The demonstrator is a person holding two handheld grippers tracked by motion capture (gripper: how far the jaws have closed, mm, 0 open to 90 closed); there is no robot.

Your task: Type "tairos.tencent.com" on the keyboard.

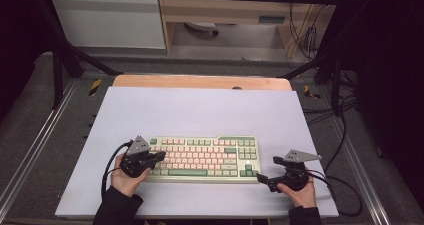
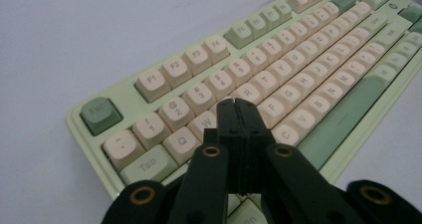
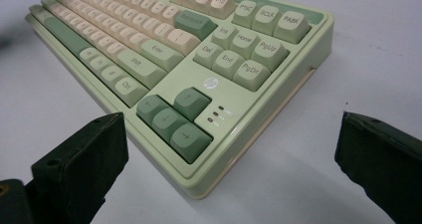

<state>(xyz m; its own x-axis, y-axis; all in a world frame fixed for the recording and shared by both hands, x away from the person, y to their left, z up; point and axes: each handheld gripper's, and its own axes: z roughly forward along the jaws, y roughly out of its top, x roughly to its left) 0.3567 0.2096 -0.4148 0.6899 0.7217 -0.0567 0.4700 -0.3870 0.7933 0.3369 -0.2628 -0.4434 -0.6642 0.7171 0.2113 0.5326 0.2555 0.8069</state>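
keyboard (image 1: 202, 157): on bench (image 1: 200, 110)
left hand-held gripper (image 1: 159, 156): jaws together — over its left keys
right hand-held gripper (image 1: 260, 177): jaws apart — just beside its right corner

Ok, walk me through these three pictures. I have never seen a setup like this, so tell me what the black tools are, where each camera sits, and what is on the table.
There is no robot here. A person holds a black two-jaw gripper in each hand: the left gripper and the right gripper. The high view looks down from above the person's side of the table, which has a pale sheet on it. The other two pictures come from small cameras riding on the grippers, looking along their jaws.

On the table lies one thing: a green and cream keyboard. The left gripper's jaws are shut together, empty, tips over the letter keys near W. The right gripper's jaws stand wide open beside the keyboard's arrow-key corner, holding nothing.
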